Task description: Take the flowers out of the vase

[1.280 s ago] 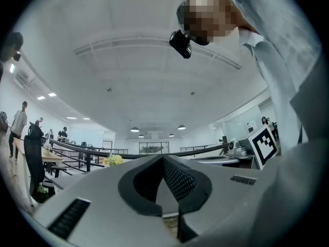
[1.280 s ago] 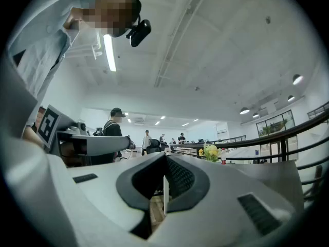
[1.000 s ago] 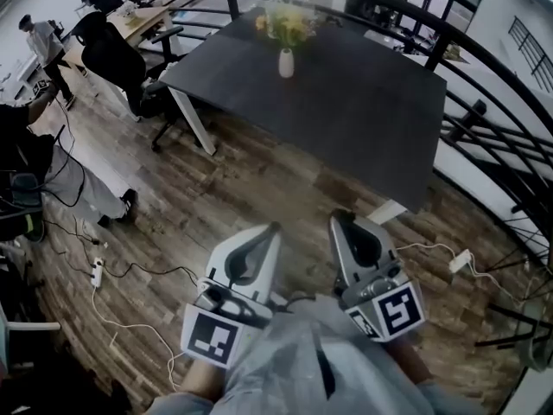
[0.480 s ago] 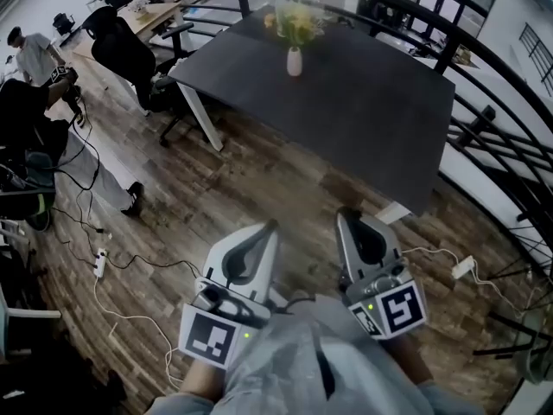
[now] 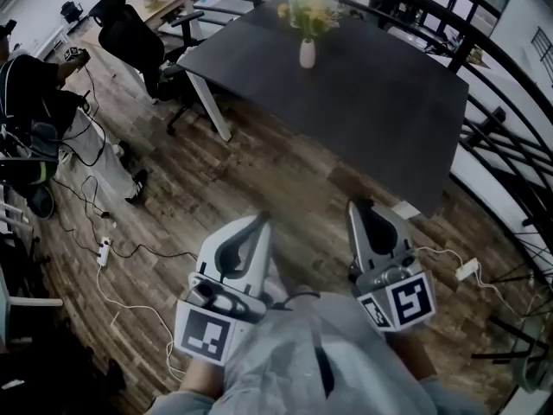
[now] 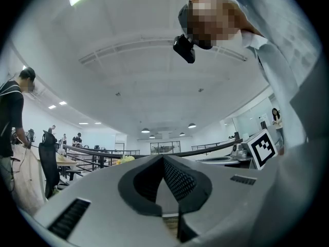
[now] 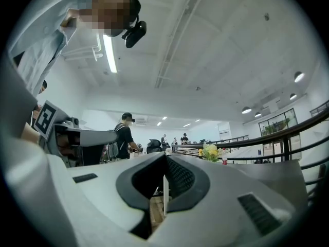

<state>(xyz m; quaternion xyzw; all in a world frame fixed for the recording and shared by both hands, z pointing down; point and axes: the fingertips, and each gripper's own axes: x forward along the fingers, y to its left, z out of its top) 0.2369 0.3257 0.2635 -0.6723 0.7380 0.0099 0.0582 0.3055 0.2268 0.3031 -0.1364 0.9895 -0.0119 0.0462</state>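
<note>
A small white vase [image 5: 308, 53] with yellow flowers [image 5: 311, 11] stands near the far edge of a dark table [image 5: 371, 111], well ahead of both grippers. My left gripper [image 5: 259, 223] and right gripper [image 5: 371, 207] are held side by side over the wooden floor, short of the table, both shut with nothing in them. In the left gripper view the jaws [image 6: 163, 158] meet at the tip and the flowers [image 6: 126, 159] show as a small yellow spot far off. From the right gripper [image 7: 165, 158] the flowers [image 7: 209, 151] appear far ahead to the right.
A black office chair [image 5: 130, 37] stands left of the table by its white leg [image 5: 212, 111]. A person [image 5: 34, 102] stands at the far left. Cables and a power strip [image 5: 104, 251] lie on the floor. A dark curved railing [image 5: 501, 128] runs behind and right of the table.
The head view has swung a little: the table and vase now sit further right and higher. Both grippers keep their places and stay shut. The person at the left has shifted.
</note>
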